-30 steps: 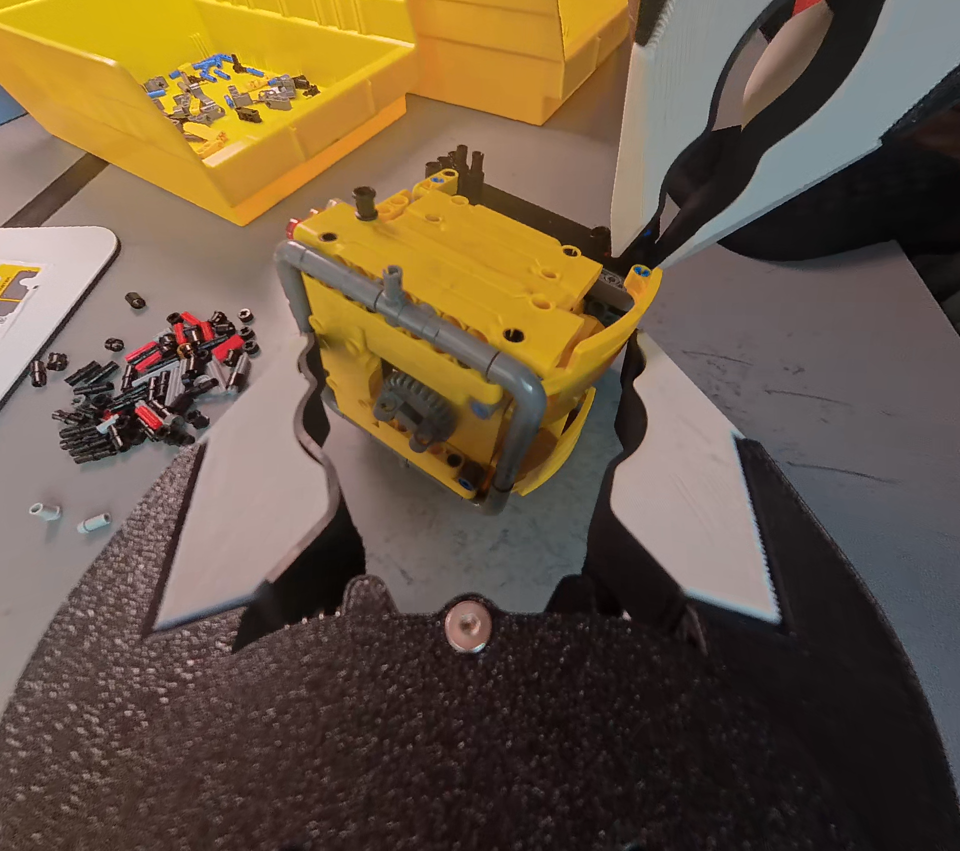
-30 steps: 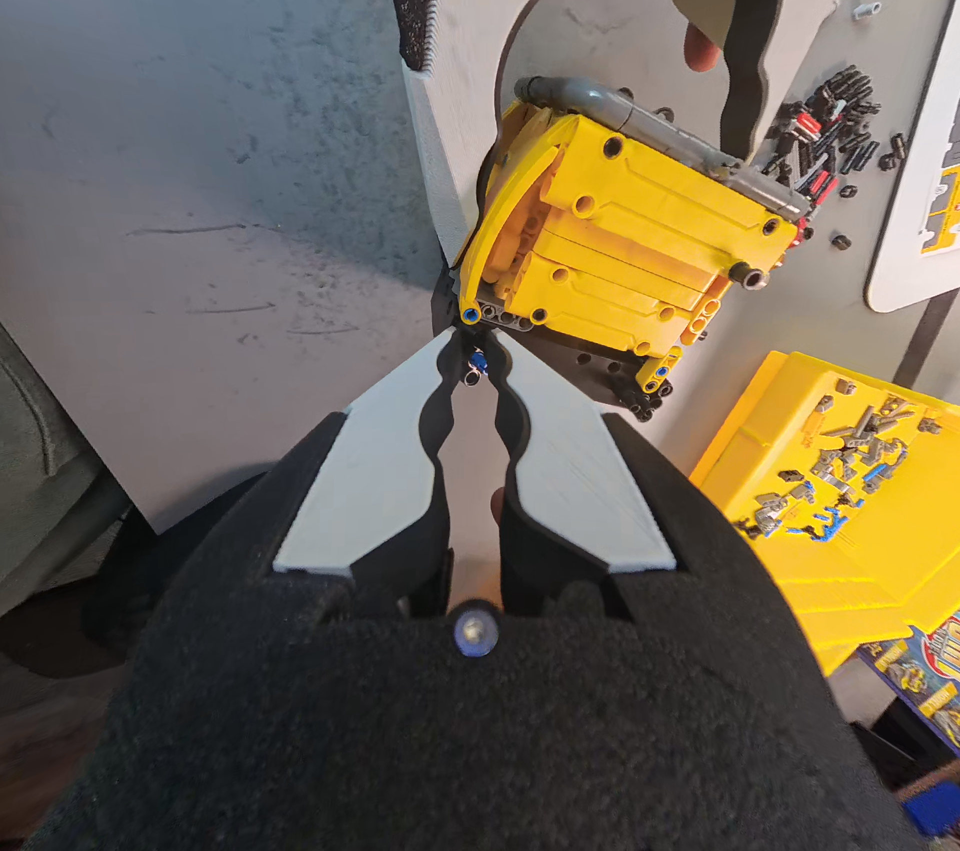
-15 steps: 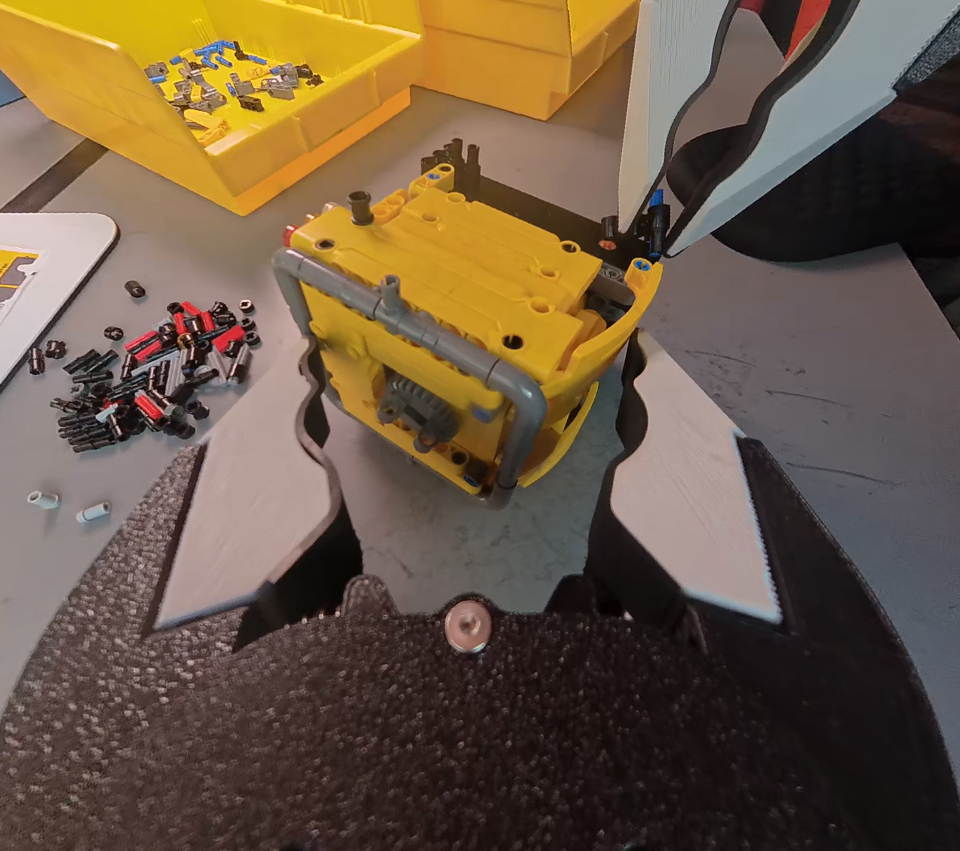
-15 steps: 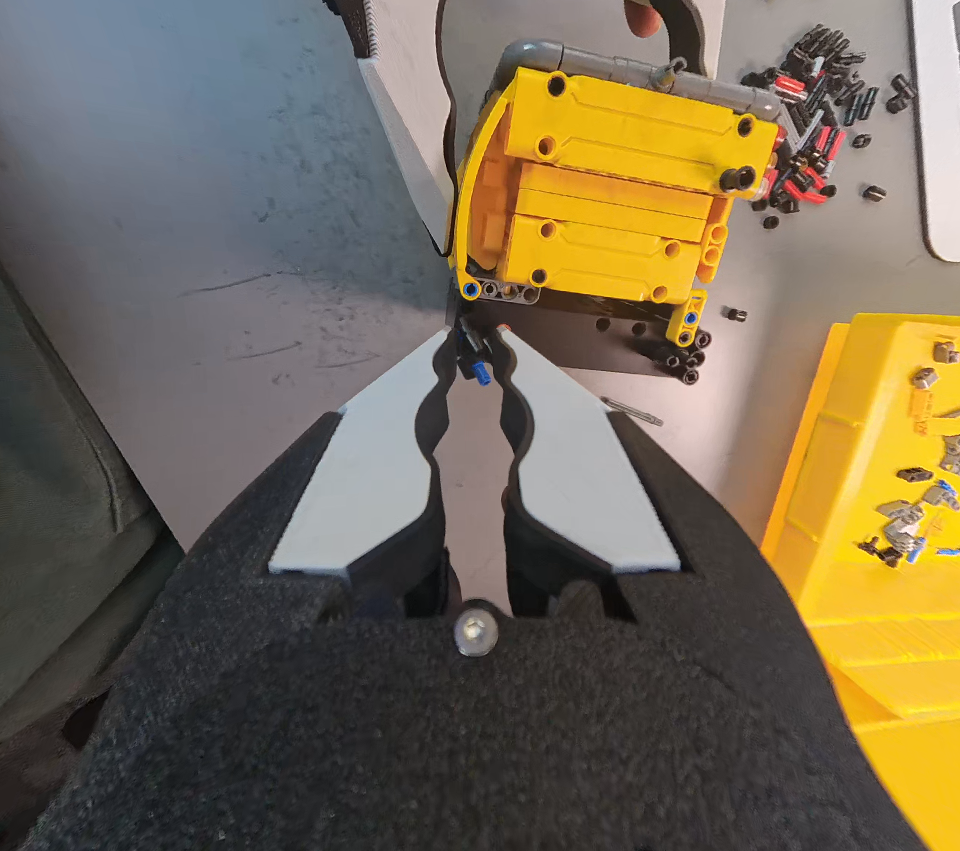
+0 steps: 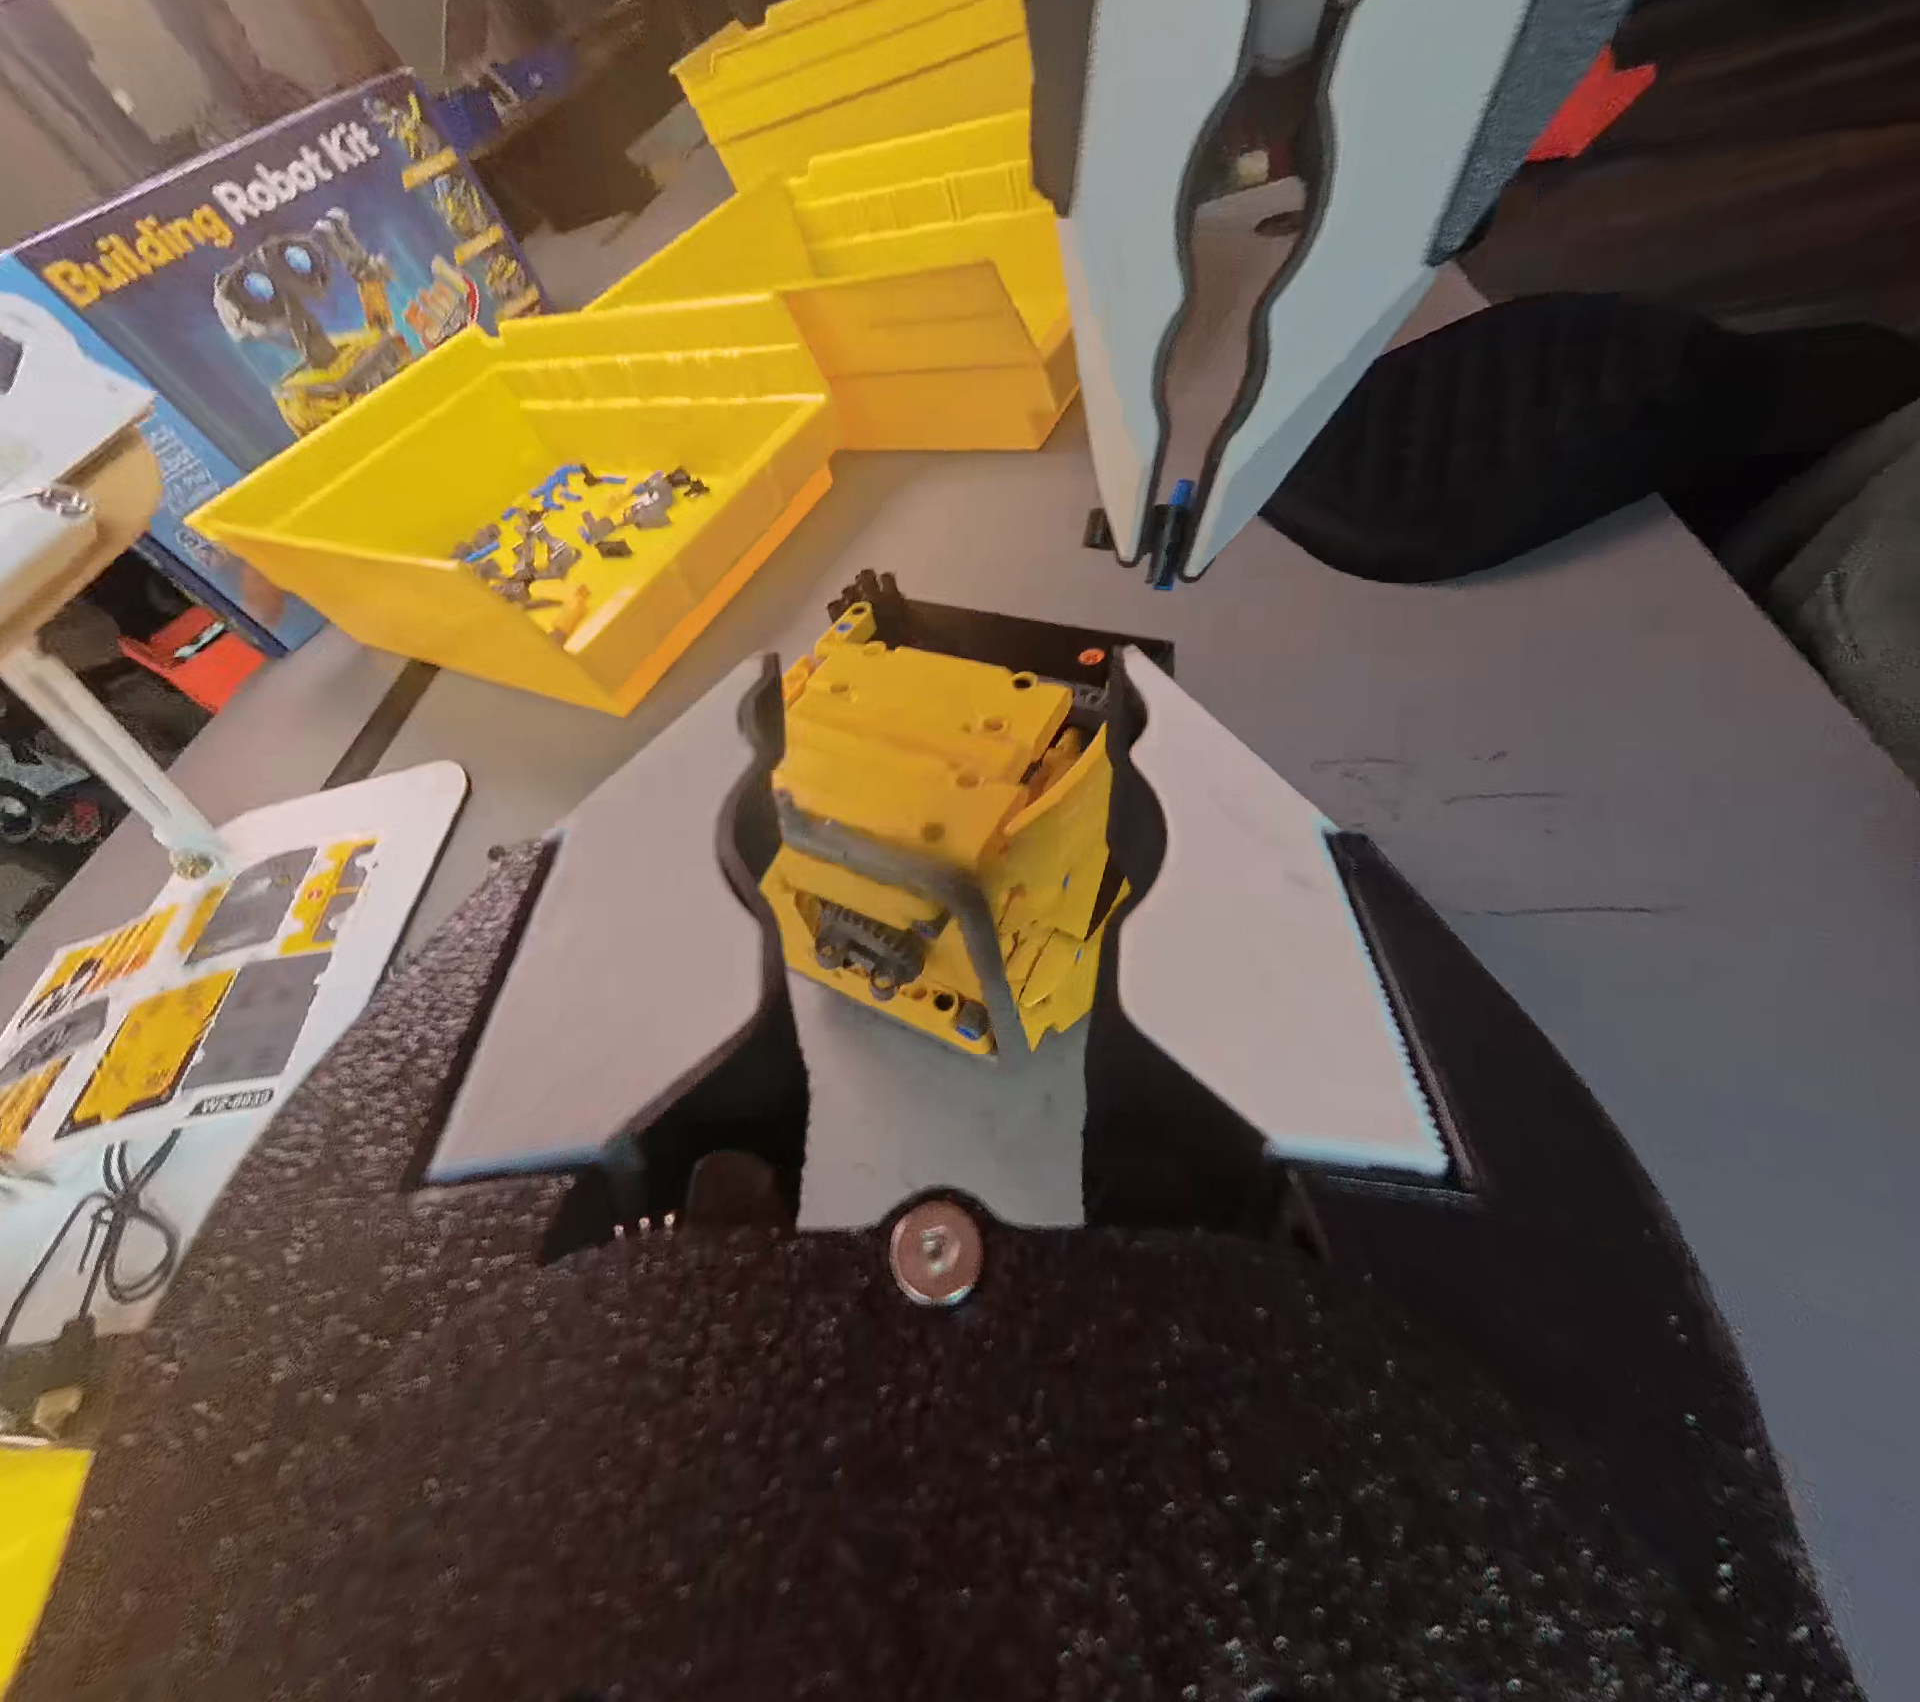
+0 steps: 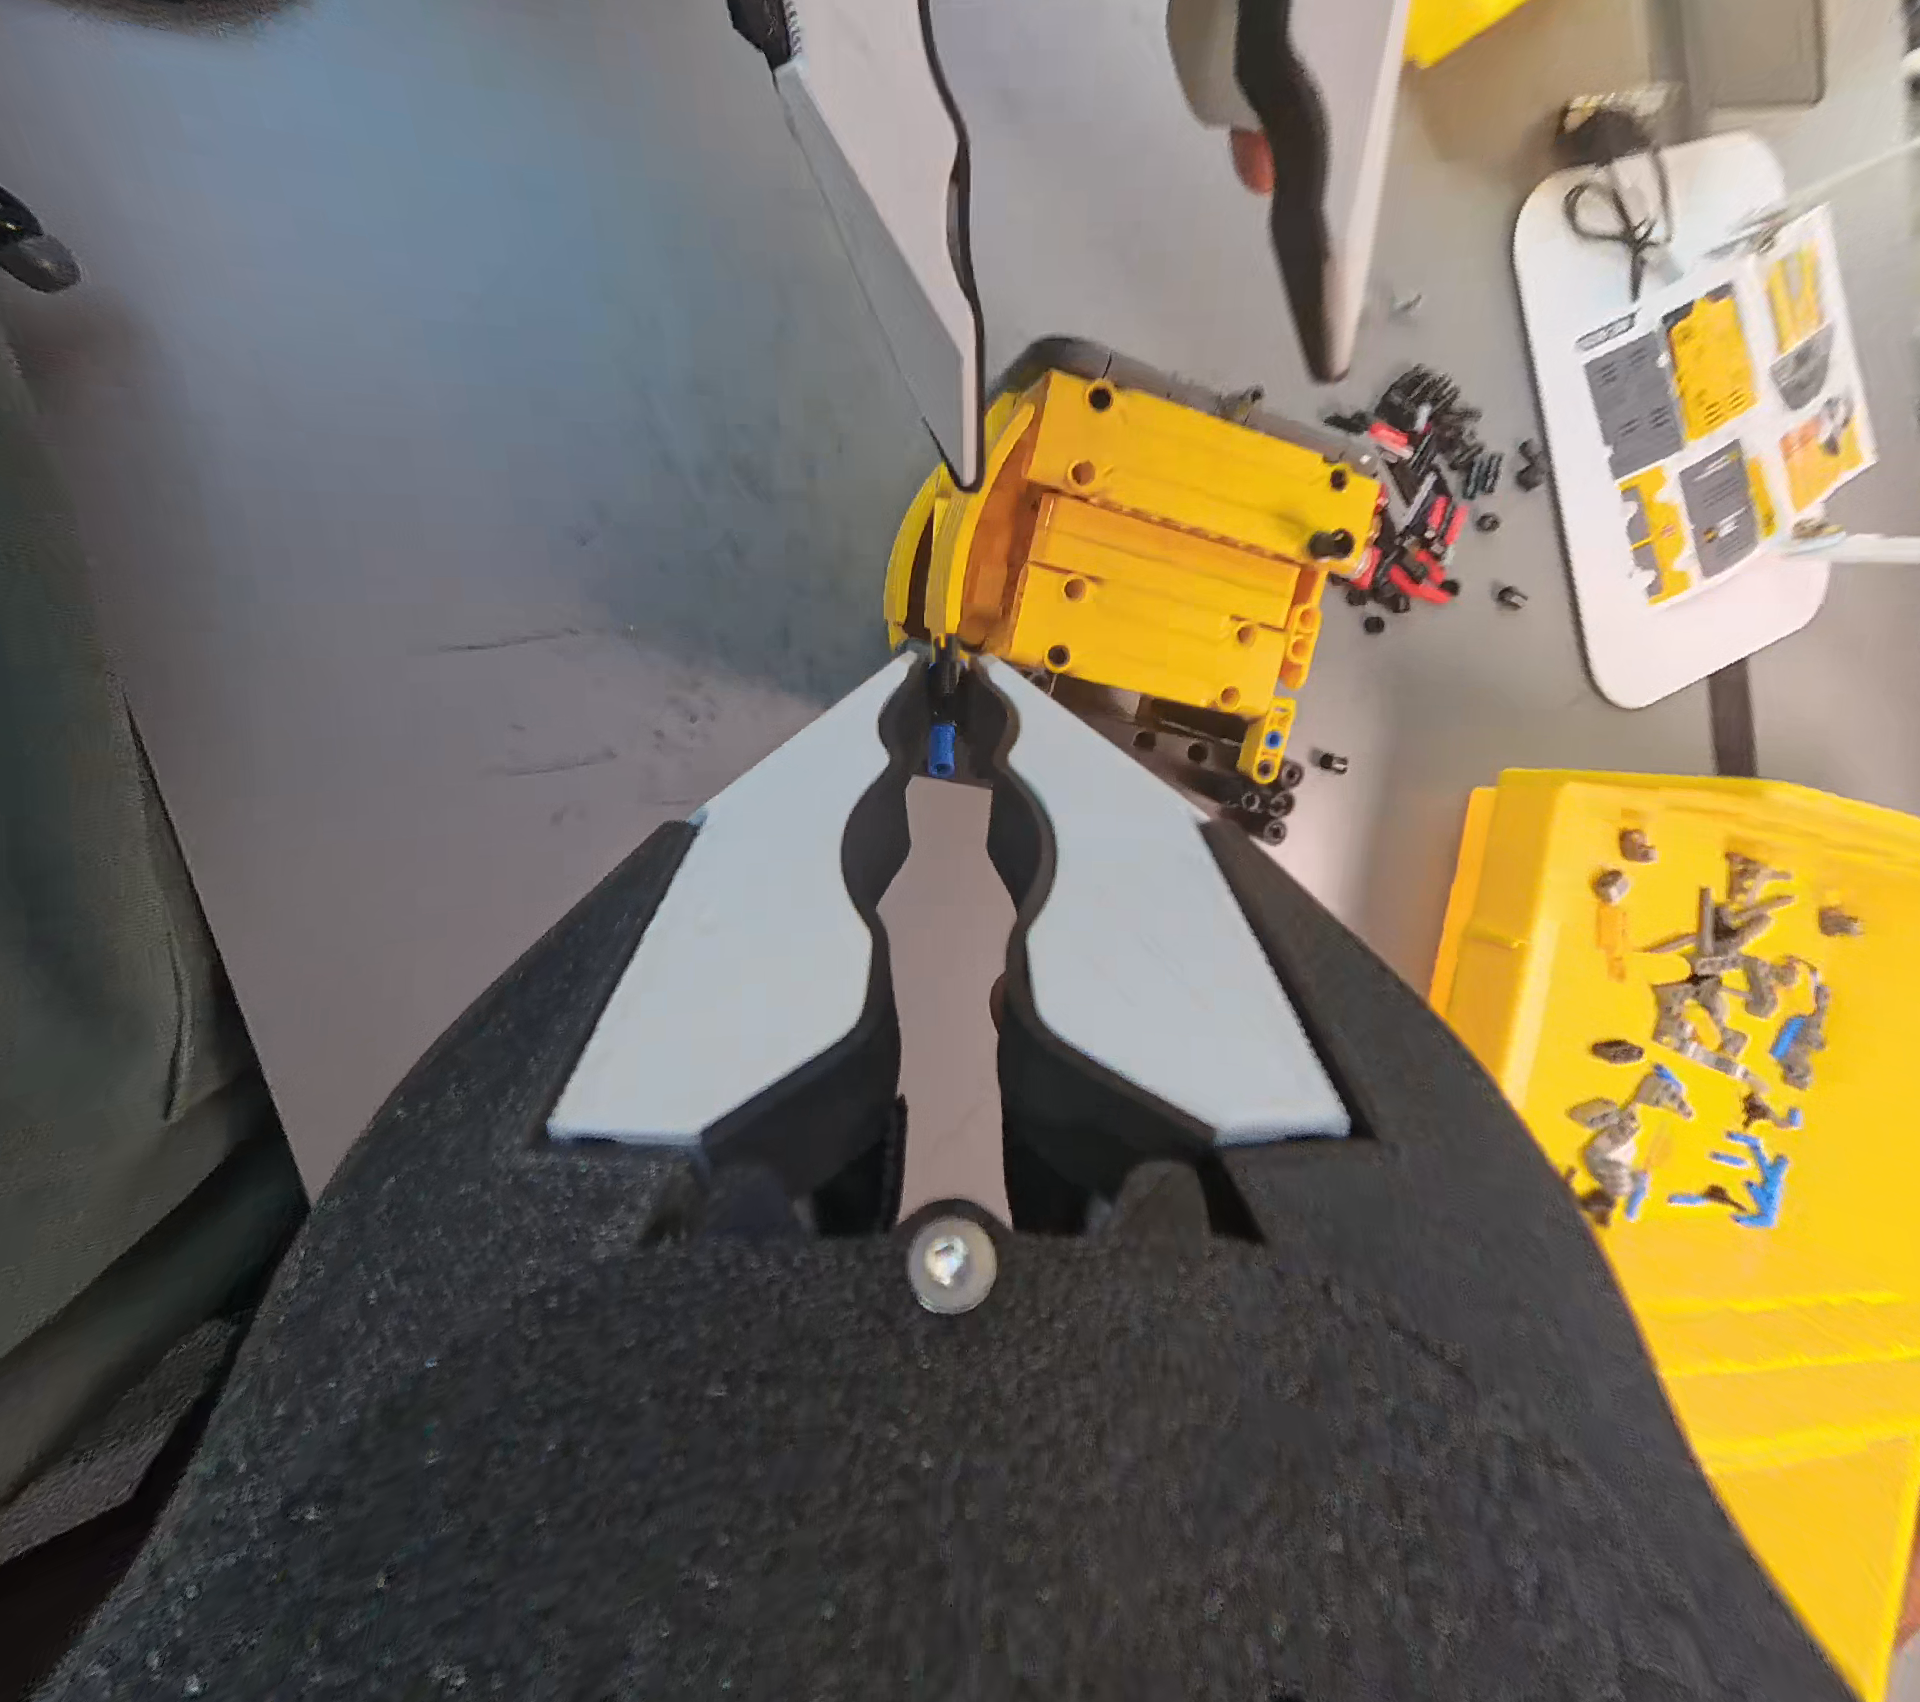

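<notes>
Left tool: its fingers stand on either side of the yellow model at frame centre, apparently gripping it by its sides; contact on the 9 o'clock side is not fully clear. The model rests on the grey worktop, with a grey bar across its near face and a black base projecting at 12 o'clock.

Right tool: clenched on a small black-and-blue pin, which is pinched between the fingertips. In the left wrist view this tool hangs at 1 o'clock from the model, tips down, apart from it. In the right wrist view the model lies just beyond the tips at 12 to 1 o'clock.

Surroundings: an open yellow bin at 10 o'clock holds small grey and blue parts. More yellow bins stand at 12 o'clock. An instruction sheet lies at 9 o'clock. A loose pile of black and red pins lies beside the model in the right wrist view.
</notes>
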`<move>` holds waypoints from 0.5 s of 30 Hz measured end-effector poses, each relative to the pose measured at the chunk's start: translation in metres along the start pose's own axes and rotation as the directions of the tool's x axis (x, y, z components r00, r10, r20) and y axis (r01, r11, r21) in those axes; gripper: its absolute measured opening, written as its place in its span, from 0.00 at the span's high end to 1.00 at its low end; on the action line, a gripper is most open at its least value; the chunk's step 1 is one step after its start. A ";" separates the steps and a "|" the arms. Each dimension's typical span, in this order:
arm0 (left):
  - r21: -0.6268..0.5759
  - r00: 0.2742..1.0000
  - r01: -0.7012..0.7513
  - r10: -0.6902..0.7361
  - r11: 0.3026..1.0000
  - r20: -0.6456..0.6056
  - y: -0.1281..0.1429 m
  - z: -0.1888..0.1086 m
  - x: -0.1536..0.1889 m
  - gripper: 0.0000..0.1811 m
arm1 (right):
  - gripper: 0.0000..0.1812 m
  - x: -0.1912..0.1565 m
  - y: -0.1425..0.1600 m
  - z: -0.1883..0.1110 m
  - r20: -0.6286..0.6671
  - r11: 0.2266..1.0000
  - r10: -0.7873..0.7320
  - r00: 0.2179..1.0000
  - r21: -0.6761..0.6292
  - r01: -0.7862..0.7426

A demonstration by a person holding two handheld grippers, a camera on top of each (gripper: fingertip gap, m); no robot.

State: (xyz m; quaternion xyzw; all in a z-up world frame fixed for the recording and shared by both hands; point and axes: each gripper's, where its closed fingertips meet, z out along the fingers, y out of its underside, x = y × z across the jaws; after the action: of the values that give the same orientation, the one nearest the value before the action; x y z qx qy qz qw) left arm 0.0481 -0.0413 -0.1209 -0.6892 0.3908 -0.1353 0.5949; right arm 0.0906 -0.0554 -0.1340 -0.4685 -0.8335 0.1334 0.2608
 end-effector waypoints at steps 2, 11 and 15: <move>0.023 0.998 -0.012 0.013 1.000 -0.064 -0.015 -0.002 0.017 0.79 | 0.97 0.001 -0.014 -0.011 -0.029 0.995 -0.047 0.998 0.083 0.049; 0.070 0.973 0.046 -0.029 0.997 -0.228 -0.036 0.000 0.057 0.98 | 0.97 -0.010 -0.035 -0.031 -0.088 0.970 -0.168 0.982 0.165 0.181; 0.086 0.956 0.101 -0.073 0.991 -0.286 -0.038 -0.002 0.061 0.97 | 0.97 -0.013 -0.033 -0.031 -0.086 0.966 -0.192 0.978 0.160 0.204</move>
State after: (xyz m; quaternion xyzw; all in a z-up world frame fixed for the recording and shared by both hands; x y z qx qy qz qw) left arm 0.1016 -0.0859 -0.1019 -0.6490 0.4336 -0.2774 0.5602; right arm 0.0898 -0.0846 -0.0966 -0.3638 -0.8521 0.1600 0.3404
